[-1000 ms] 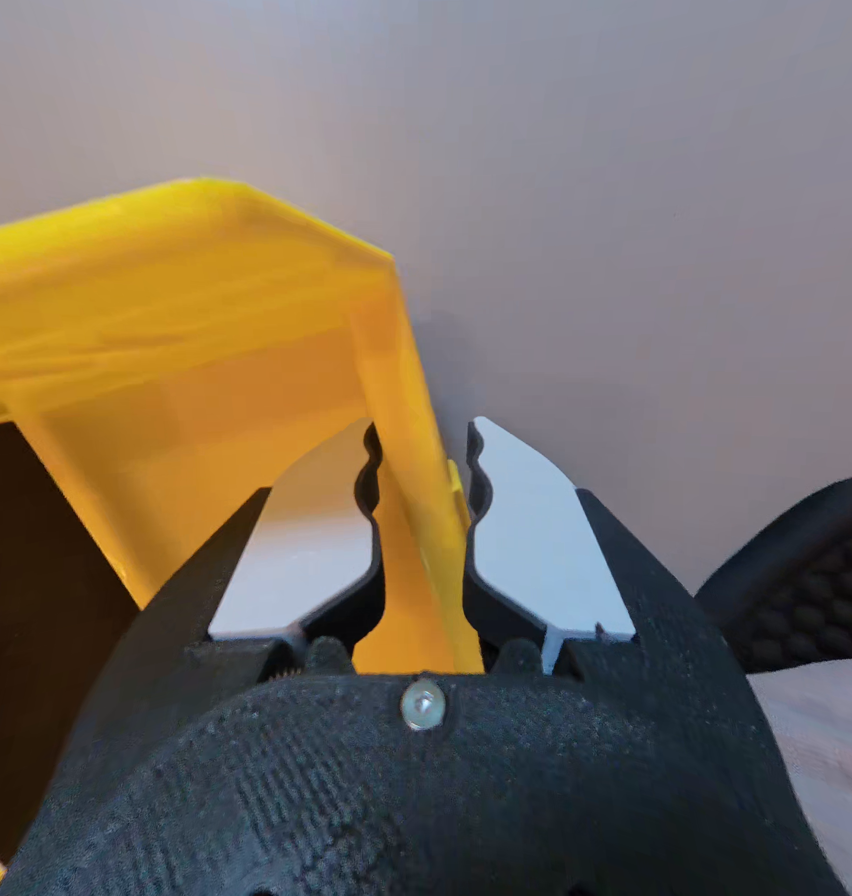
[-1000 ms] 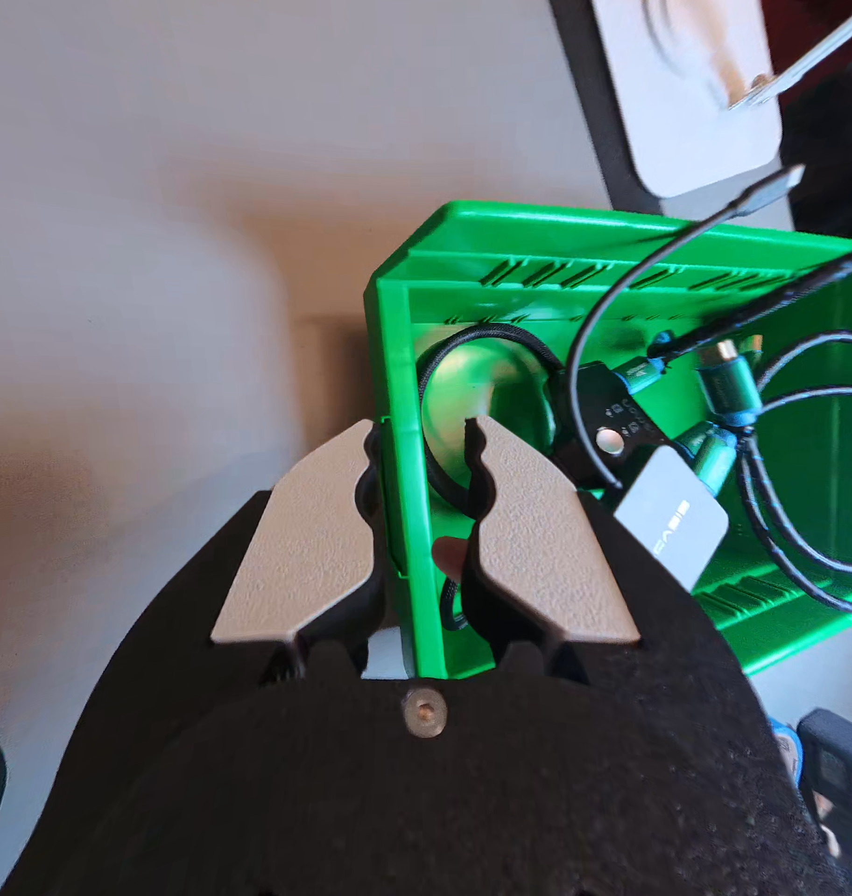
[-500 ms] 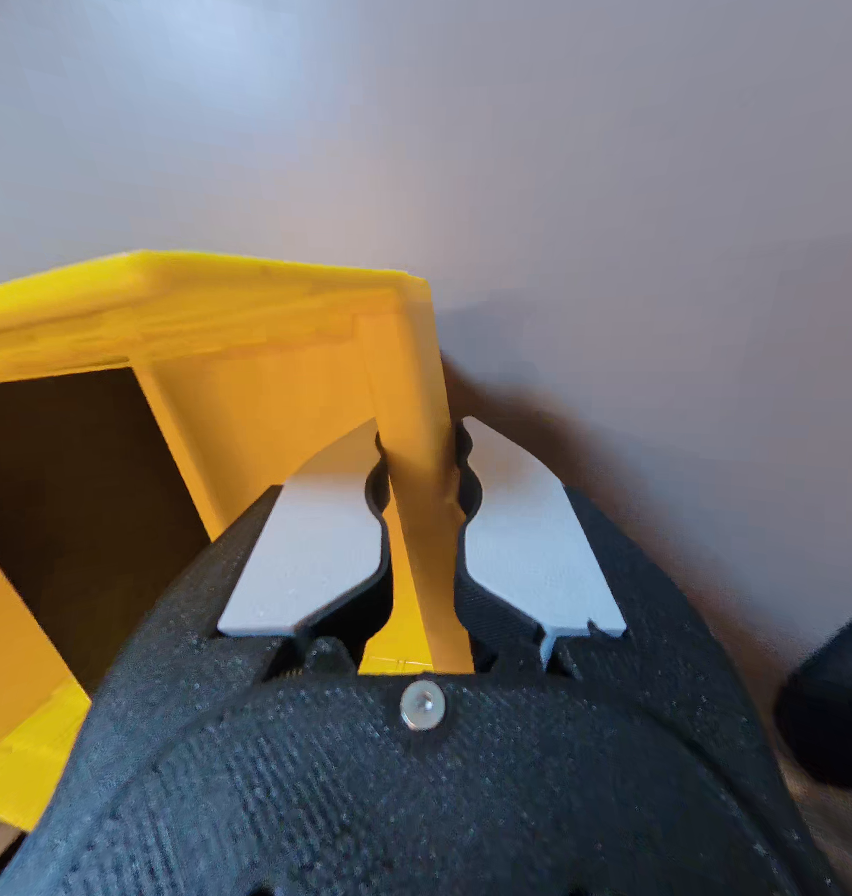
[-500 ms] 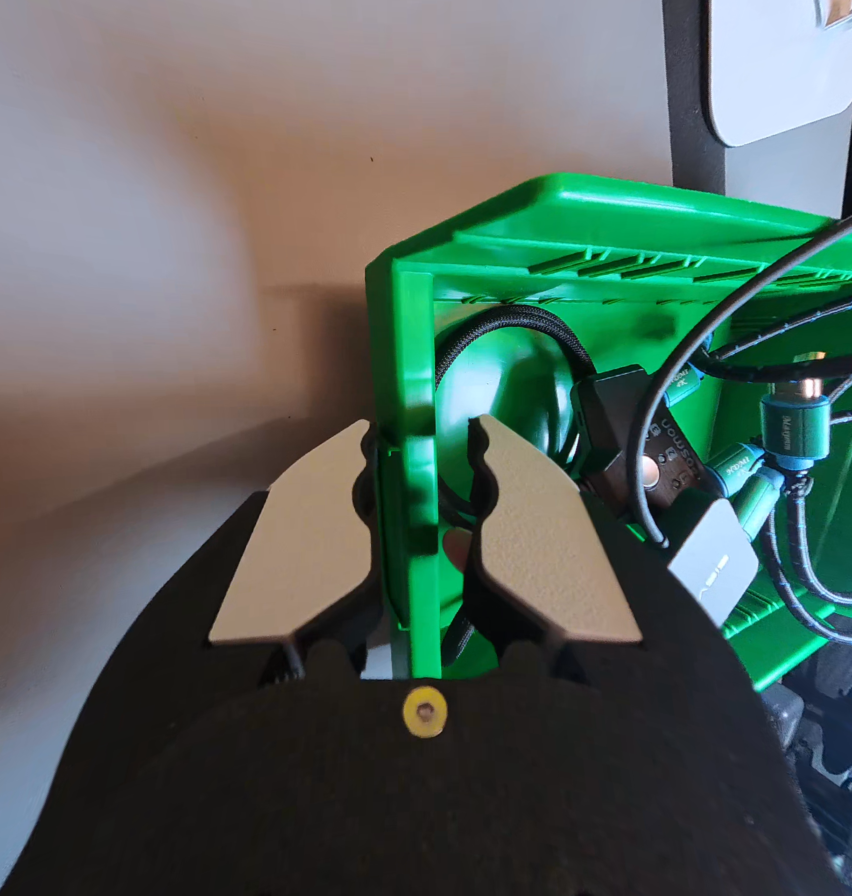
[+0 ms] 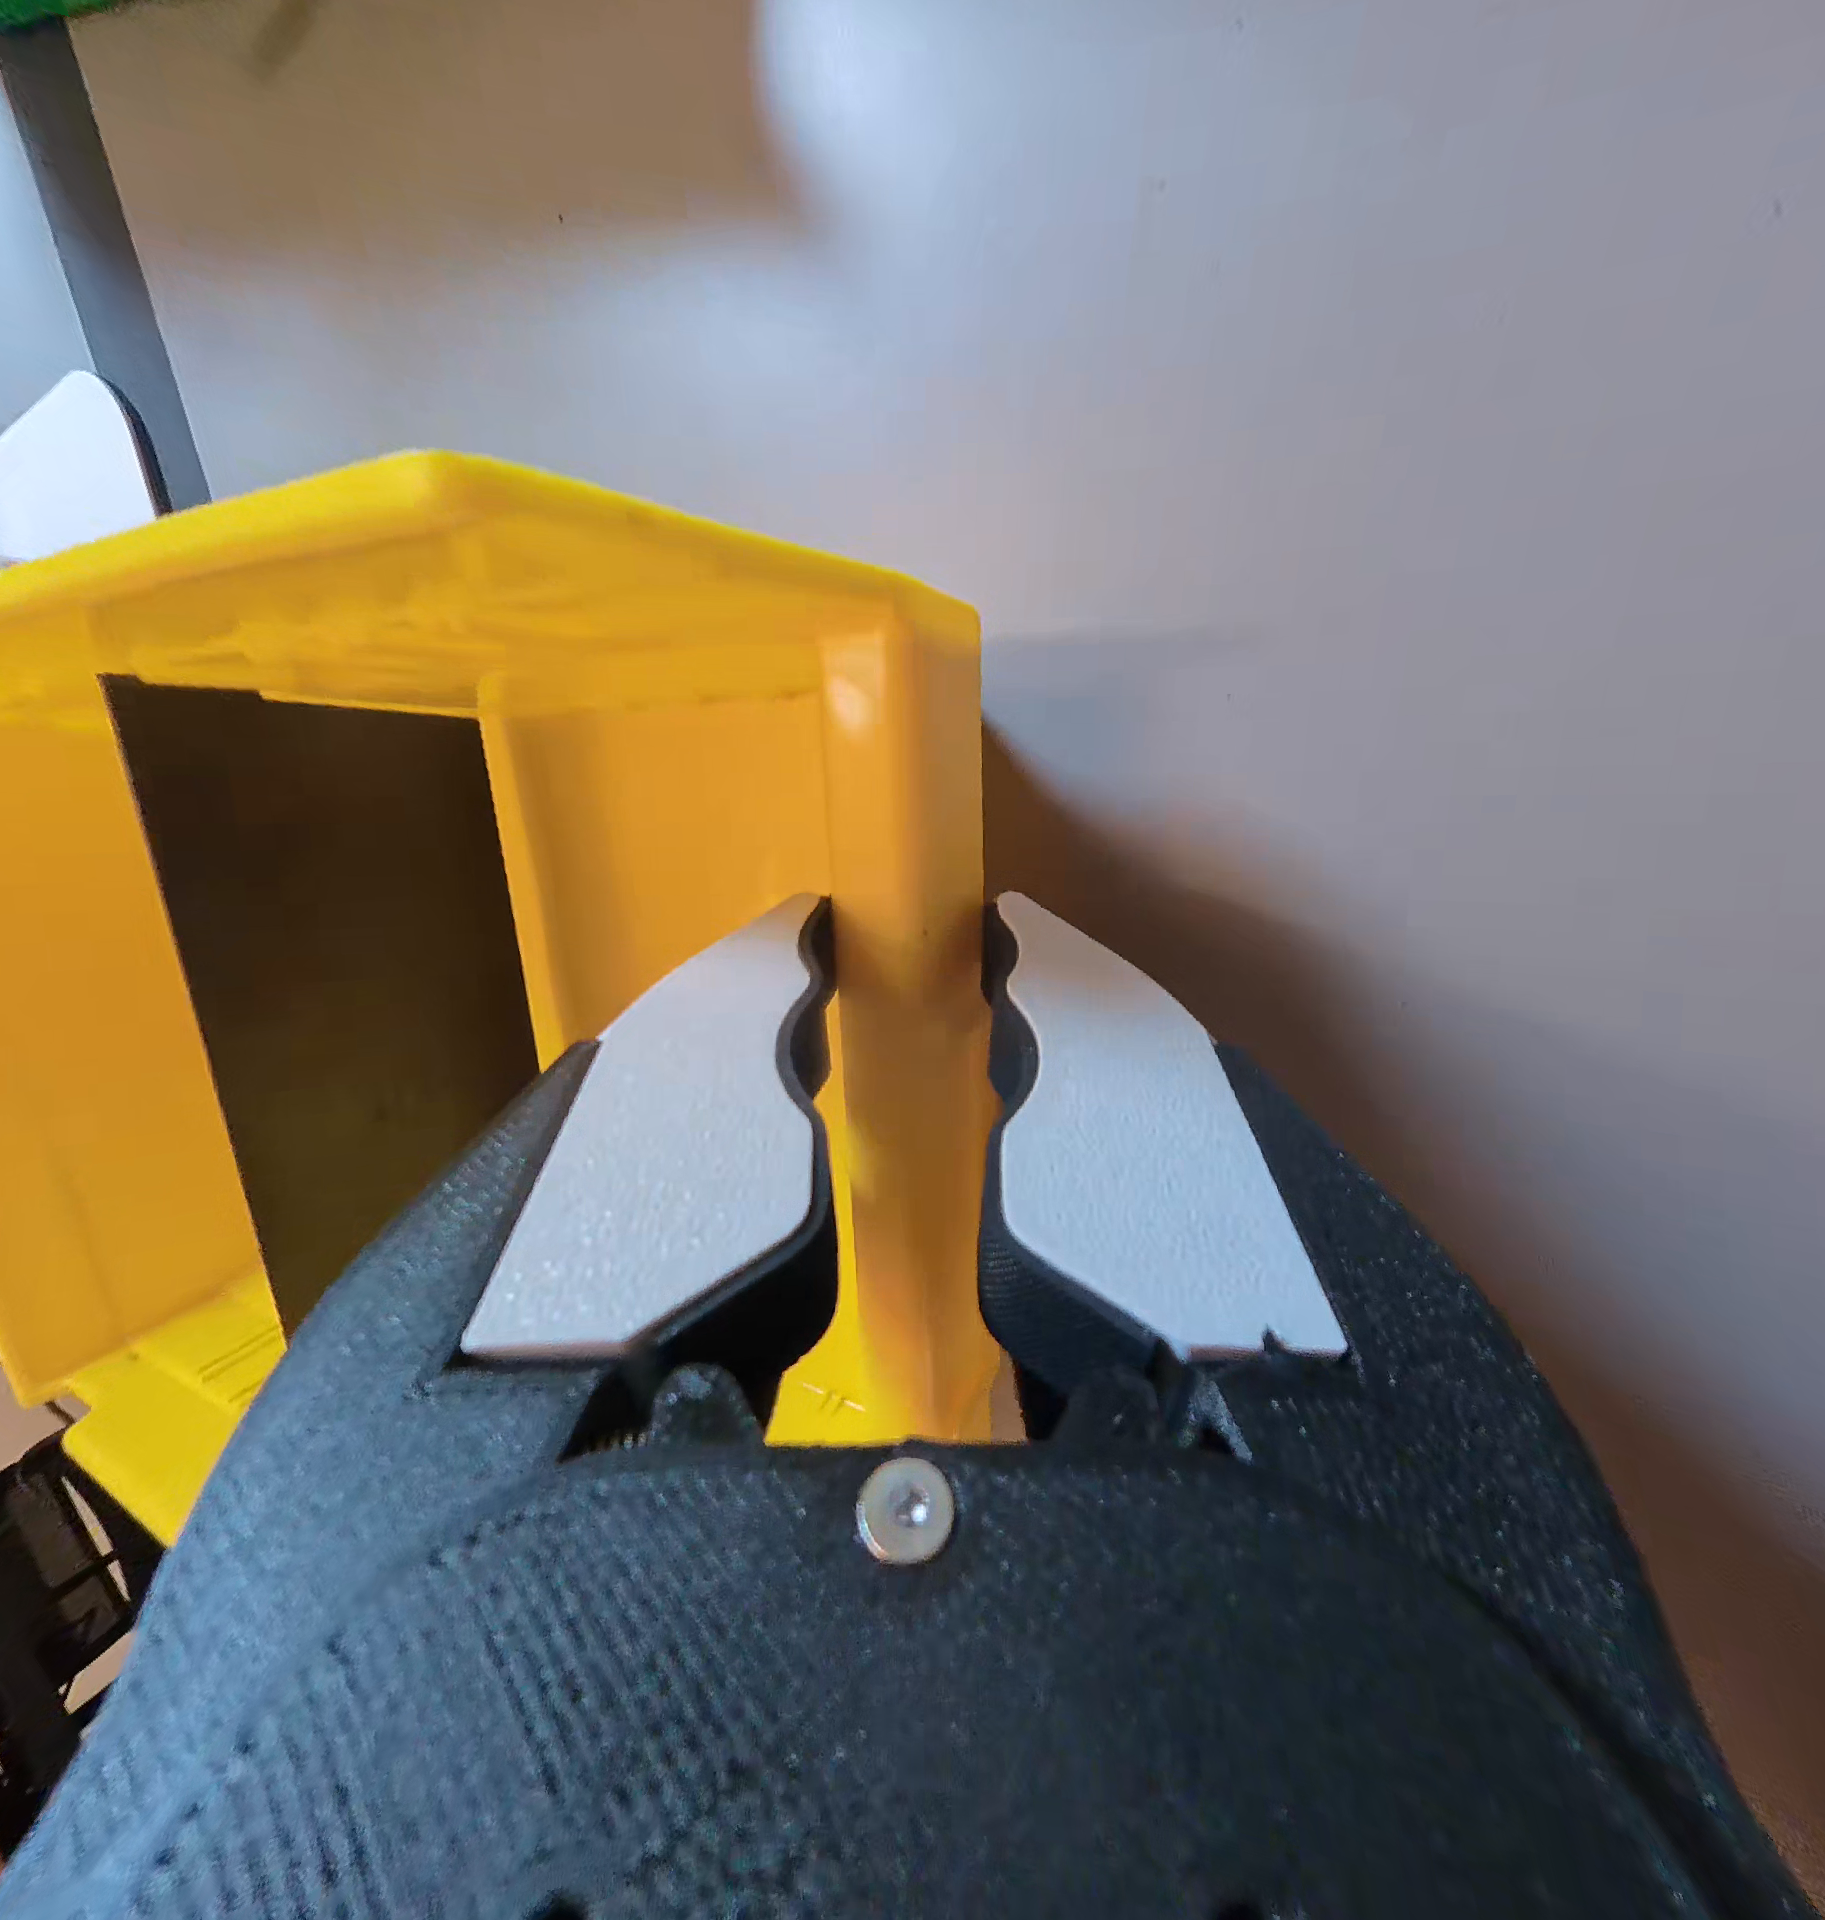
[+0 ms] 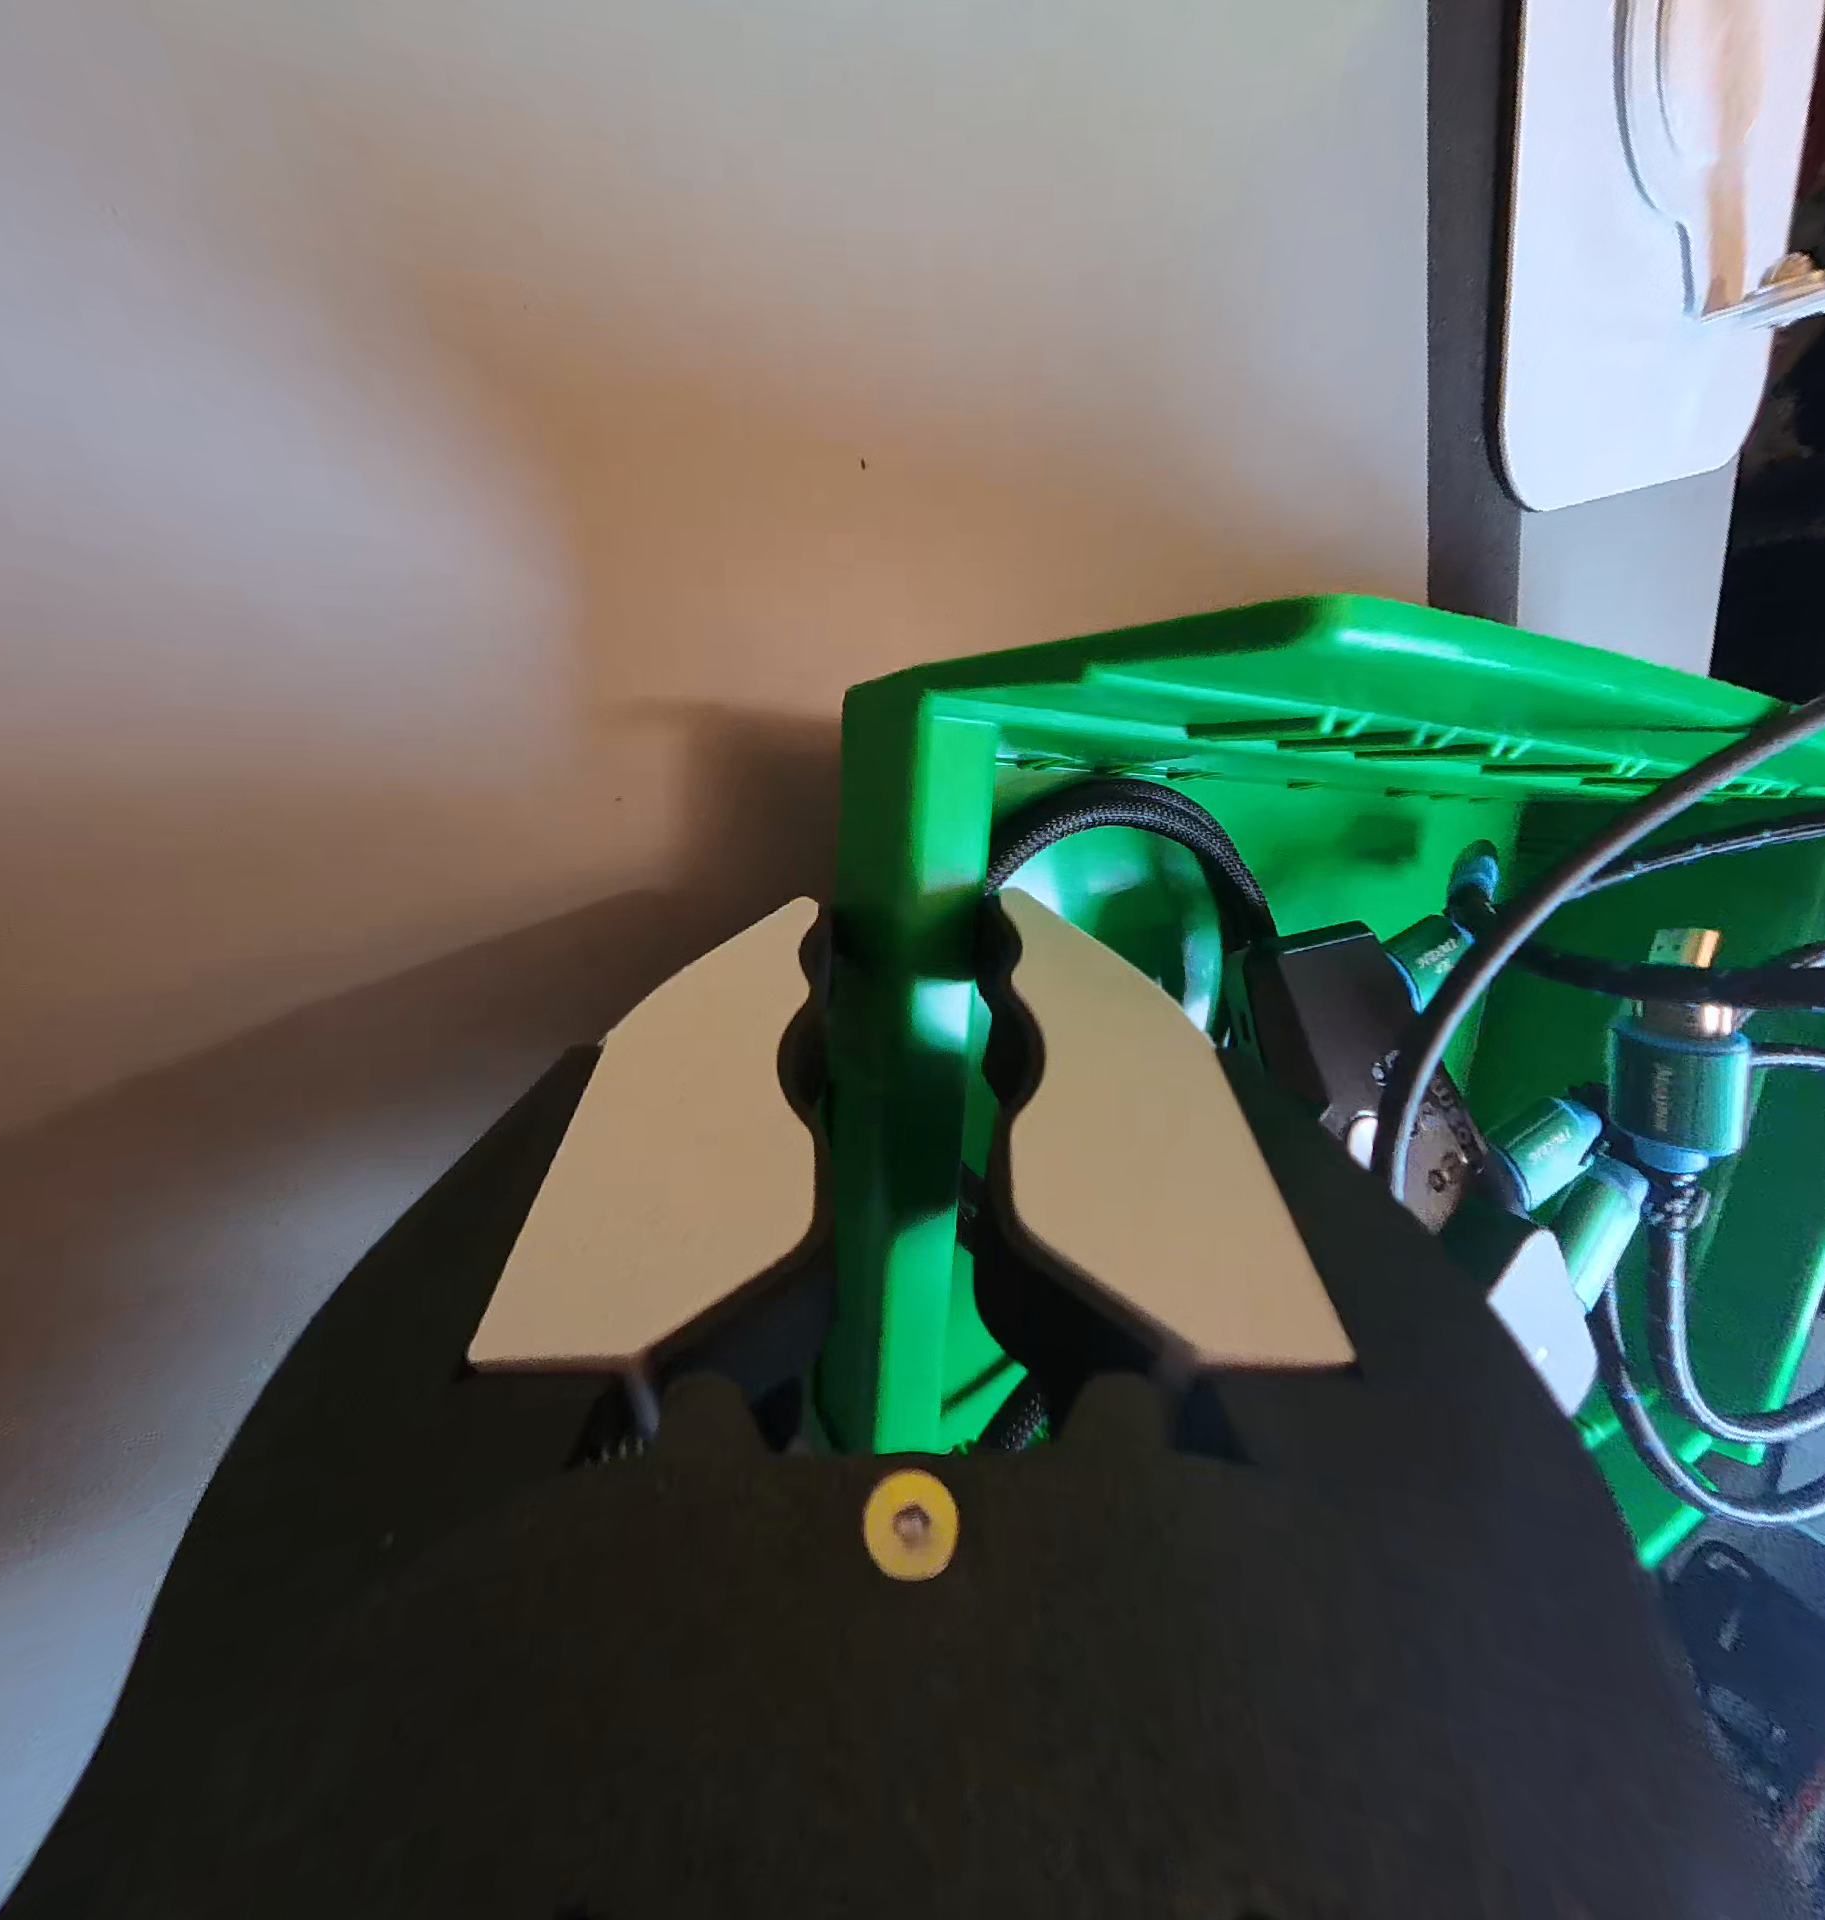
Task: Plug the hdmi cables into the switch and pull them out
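Observation:
My left gripper is shut on the wall of a yellow plastic bin and holds it tipped, its open side facing me; the inside looks empty and dark. My right gripper is shut on the wall of a green plastic bin, also tipped toward me. Inside the green bin lie a black switch box with a braided black lead, several black HDMI cables with teal plugs, and a small grey box.
A plain light wall fills the background of both views. A dark upright post and a white plate-like thing stand at the upper right of the right wrist view. Dark clutter sits at the lower left of the left wrist view. Across from one pair of fingers to the other is roughly 25 cm.
Both bins have swung with the grippers: the yellow bin's open side has turned more toward me. The green bin has tilted further, and its cables and boxes have slid to the right.

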Available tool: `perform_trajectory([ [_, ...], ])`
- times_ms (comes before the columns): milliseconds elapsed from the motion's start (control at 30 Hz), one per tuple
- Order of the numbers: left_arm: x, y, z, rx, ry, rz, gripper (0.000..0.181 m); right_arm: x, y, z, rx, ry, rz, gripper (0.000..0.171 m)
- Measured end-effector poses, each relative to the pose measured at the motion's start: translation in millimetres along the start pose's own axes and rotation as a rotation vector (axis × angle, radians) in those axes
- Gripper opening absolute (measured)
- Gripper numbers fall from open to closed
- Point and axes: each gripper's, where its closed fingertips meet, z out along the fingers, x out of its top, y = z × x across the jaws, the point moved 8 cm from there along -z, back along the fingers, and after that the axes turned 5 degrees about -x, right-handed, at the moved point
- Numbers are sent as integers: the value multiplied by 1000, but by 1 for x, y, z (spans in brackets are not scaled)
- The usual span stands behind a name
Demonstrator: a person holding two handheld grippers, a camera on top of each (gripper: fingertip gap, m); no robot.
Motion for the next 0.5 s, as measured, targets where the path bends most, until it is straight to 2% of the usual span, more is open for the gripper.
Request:
perform_trajectory([
  [133,14,-3,6,40,57,-55,27,2,-3,-1,5,9,-23,27],
  [333,28,-12,18,151,166,-139,28,17,-22,-16,137,14,-77,26],
  [433,24,-14,14,125,193,-180,32,30,-40,-29,211,-61,-115,24],
  [500,22,-16,5,50,310,-263,31,40,-56,-40,250,-114,-178,24],
])
